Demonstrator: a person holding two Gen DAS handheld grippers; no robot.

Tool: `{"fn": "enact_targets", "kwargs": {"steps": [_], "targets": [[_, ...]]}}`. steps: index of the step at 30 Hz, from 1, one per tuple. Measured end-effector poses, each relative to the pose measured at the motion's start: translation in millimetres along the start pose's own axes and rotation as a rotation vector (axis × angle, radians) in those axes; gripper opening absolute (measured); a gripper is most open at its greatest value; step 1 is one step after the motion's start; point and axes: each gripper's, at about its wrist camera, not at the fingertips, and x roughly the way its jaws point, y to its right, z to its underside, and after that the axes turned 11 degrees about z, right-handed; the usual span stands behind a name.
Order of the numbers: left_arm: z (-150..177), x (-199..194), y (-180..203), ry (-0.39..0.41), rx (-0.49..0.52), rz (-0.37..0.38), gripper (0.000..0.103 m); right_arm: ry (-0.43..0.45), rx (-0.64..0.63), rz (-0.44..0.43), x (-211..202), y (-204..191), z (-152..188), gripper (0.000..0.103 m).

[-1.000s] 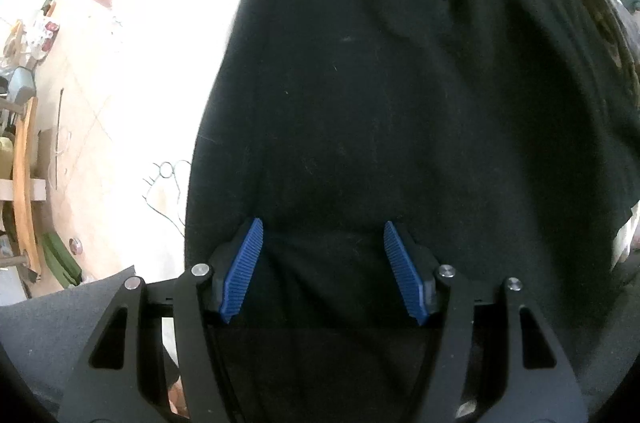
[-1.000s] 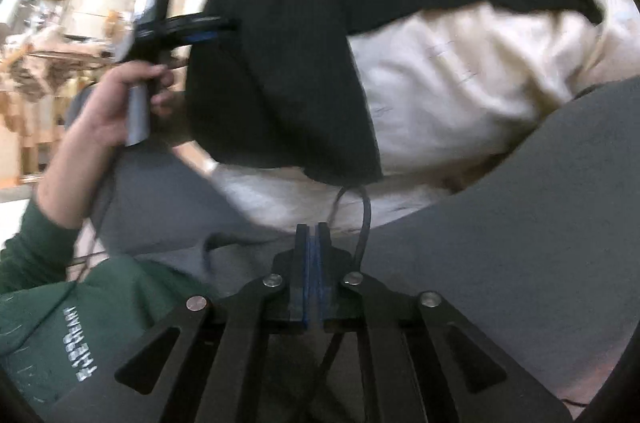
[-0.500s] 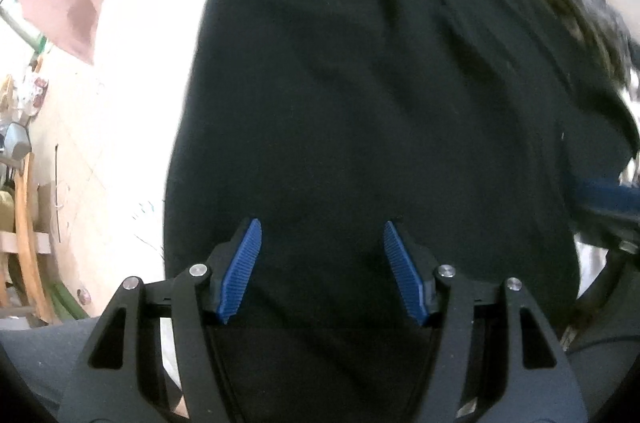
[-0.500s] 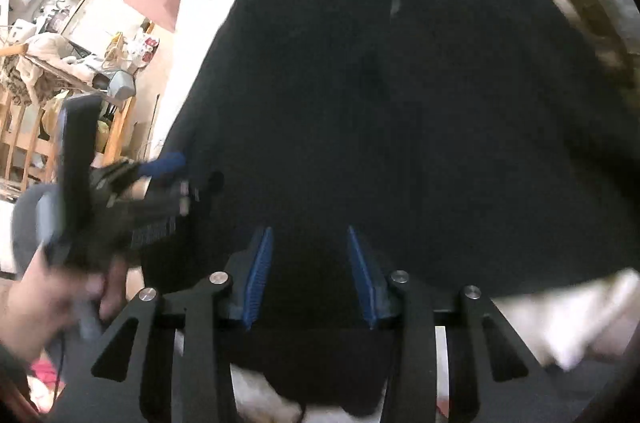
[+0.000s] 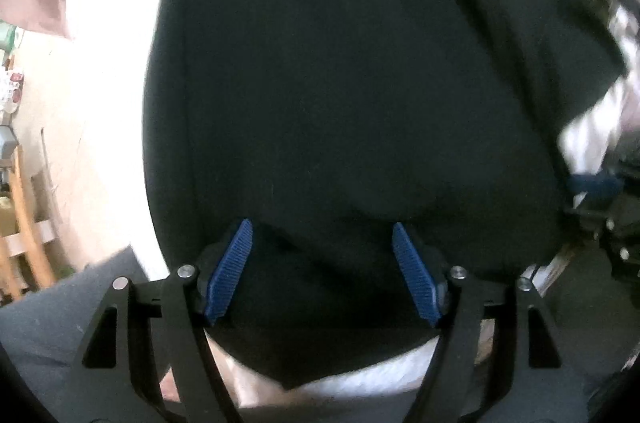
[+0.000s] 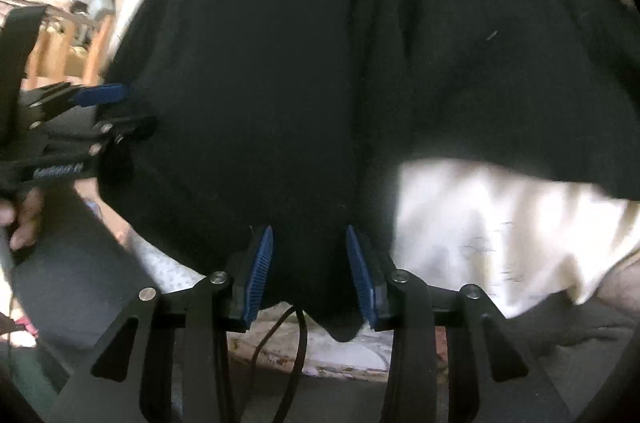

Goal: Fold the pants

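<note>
**Black pants on the white bed**

A soft white bed cover (image 6: 500,223) fills the space below. The left gripper (image 5: 322,271) is opening over the near edge of the black cloth pants (image 5: 340,83). The right gripper (image 6: 309,271) stands half open around the same edge, not pinching. The pants stretch long, straight away from both tools. Shallow bites could let the cloth slip out, I think.

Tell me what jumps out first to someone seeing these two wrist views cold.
The black pants fill almost the whole of both views, spread over a white sheet that shows beyond their edge. Low in each picture stand blue ribbed pads: the left gripper is opening over the near hem, and the right gripper is apart with black cloth between its pads. At the left edge of the right wrist view, a hand holds the other gripper.
</note>
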Motion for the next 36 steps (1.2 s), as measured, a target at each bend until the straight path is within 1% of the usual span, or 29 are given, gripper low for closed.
{"fn": "enact_targets", "kwargs": {"steps": [1, 3, 4, 5, 6, 7, 8, 9, 10, 11, 12, 13, 15, 16, 17, 18, 19, 21, 22, 24, 25, 26, 27, 28, 30, 33, 35, 36], "targets": [[-7, -7, 2, 0.054, -0.018, 0.009, 0.069, 0.038, 0.029, -0.002, -12, 11, 2, 0.041], [-17, -16, 6, 0.146, -0.07, 0.041, 0.07, 0.108, 0.144, 0.01, -41, 50, 2, 0.041], [-22, -17, 12, 0.183, -0.09, 0.058, 0.07, 0.157, 0.223, 0.019, -60, 79, 4, 0.043], [-25, -16, 20, 0.201, -0.092, 0.065, 0.07, 0.19, 0.278, 0.039, -73, 100, 7, 0.045], [-29, -13, 33, 0.212, -0.078, 0.074, 0.07, 0.216, 0.331, 0.065, -84, 120, 13, 0.051], [-31, -10, 50, 0.224, -0.061, 0.087, 0.07, 0.246, 0.41, 0.109, -99, 148, 19, 0.056], [-37, -10, 68, 0.233, -0.052, 0.104, 0.07, 0.259, 0.45, 0.139, -107, 166, 23, 0.058], [-37, -6, 73, 0.247, -0.046, 0.126, 0.07, 0.267, 0.485, 0.169, -115, 186, 25, 0.061], [-40, -5, 83, 0.261, -0.045, 0.149, 0.07, 0.261, 0.522, 0.22, -120, 208, 25, 0.065], [-40, -2, 92, 0.268, -0.048, 0.165, 0.07, 0.246, 0.538, 0.252, -119, 221, 23, 0.067], [-49, 2, 102, 0.268, -0.054, 0.178, 0.07, 0.205, 0.554, 0.275, -110, 236, 19, 0.067], [-59, 7, 107, 0.266, -0.066, 0.179, 0.07, 0.171, 0.557, 0.28, -104, 239, 15, 0.067], [-61, 14, 115, 0.257, -0.082, 0.185, 0.07, 0.079, 0.568, 0.249, -75, 255, 4, 0.067], [-63, 17, 117, 0.241, -0.092, 0.197, 0.07, 0.064, 0.546, 0.262, -65, 256, -4, 0.066], [-63, 19, 118, 0.235, -0.1, 0.206, 0.07, 0.058, 0.526, 0.275, -59, 255, -9, 0.062], [-62, 18, 116, 0.233, -0.105, 0.207, 0.07, 0.06, 0.508, 0.271, -55, 254, -13, 0.031], [-61, 18, 115, 0.236, -0.107, 0.201, 0.07, 0.066, 0.482, 0.257, -54, 252, -17, 0.006], [-57, 15, 108, 0.249, -0.115, 0.191, 0.07, 0.102, 0.404, 0.302, -65, 243, -22, 0.004], [-56, 13, 104, 0.255, -0.122, 0.192, 0.07, 0.144, 0.375, 0.286, -78, 242, -20, 0.003], [-55, 10, 97, 0.266, -0.137, 0.187, 0.07, 0.203, 0.397, 0.282, -100, 249, -13, 0.002], [-56, 10, 95, 0.27, -0.144, 0.184, 0.07, 0.243, 0.42, 0.297, -114, 258, -9, 0.002], [-58, 11, 94, 0.272, -0.148, 0.184, 0.07, 0.271, 0.453, 0.331, -126, 268, -5, 0.002], [-59, 11, 95, 0.274, -0.149, 0.183, 0.07, 0.288, 0.488, 0.362, -135, 279, -3, 0.002], [-61, 12, 96, 0.277, -0.15, 0.182, 0.07, 0.288, 0.509, 0.37, -137, 285, -3, 0.002], [-63, 14, 101, 0.277, -0.148, 0.199, 0.07, 0.248, 0.516, 0.337, -127, 292, -9, 0.002], [-66, 19, 119, 0.281, -0.121, 0.235, 0.069, 0.229, 0.497, 0.357, -119, 292, -21, 0.002], [-68, 26, 132, 0.272, -0.116, 0.266, 0.068, 0.234, 0.505, 0.371, -124, 295, -19, 0.002], [-71, 31, 136, 0.268, -0.119, 0.275, 0.068, 0.237, 0.509, 0.4, -126, 295, -16, 0.002]]}}
